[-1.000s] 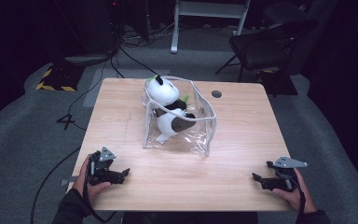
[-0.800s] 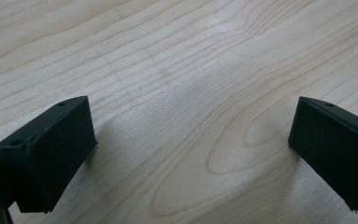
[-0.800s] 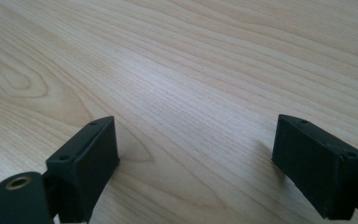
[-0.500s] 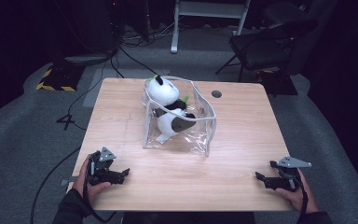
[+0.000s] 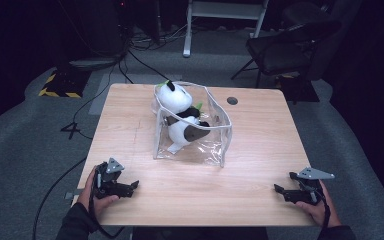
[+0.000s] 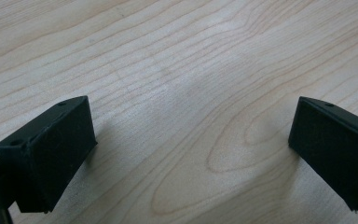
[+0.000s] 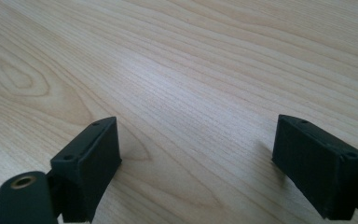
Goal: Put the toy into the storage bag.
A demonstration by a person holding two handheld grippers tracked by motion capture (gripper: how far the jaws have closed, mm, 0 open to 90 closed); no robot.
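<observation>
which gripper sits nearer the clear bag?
The left gripper. It rests closer to the clear bag holding the panda plush; the right gripper lies farther out, near the table's corner.

Black-and-white plush toy (image 5: 180, 117) (green tufts, seemingly), clear bag (image 5: 215, 135)

The left gripper (image 5: 132, 186) is held in the left hand (image 5: 92, 192) at the near left, its black body lying low and level, with its tips pointed toward the right. Its jaws are seen wide apart in the left gripper view, with nothing between them. The right gripper (image 5: 277, 189) is held in the right hand (image 5: 319, 206) at the near right, its tips pointed toward the left and its grey plate on top. Its jaws are likewise spread, nothing being gripped. Both forearms are brought in from the bottom edge, in dark sleeves.
</observation>
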